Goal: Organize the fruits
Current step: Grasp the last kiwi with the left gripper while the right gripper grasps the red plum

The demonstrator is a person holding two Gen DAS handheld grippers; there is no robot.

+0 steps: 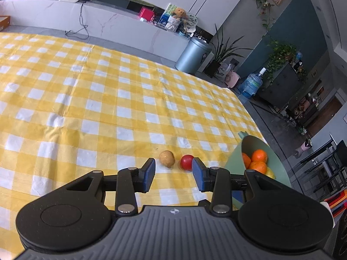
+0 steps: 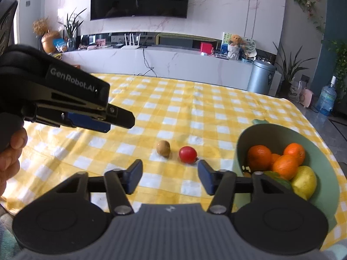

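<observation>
A brown kiwi (image 1: 167,158) (image 2: 163,148) and a small red tomato (image 1: 187,162) (image 2: 187,154) lie side by side on the yellow checked tablecloth (image 1: 86,108). To their right stands a green bowl (image 1: 279,166) (image 2: 325,184) holding oranges (image 2: 259,157) and a yellow fruit (image 2: 303,182). My left gripper (image 1: 173,171) hovers just short of the two loose fruits, open, with nothing between its blue pads. My right gripper (image 2: 170,173) is also open and empty, short of the tomato. The left gripper (image 2: 117,121) shows from the side at the upper left of the right wrist view.
A person's hand (image 2: 10,151) holds the left gripper's handle. The table's right edge (image 1: 256,117) drops to the floor just past the bowl. Beyond the table are a grey bin (image 2: 261,78), potted plants and a low marble cabinet (image 2: 173,62).
</observation>
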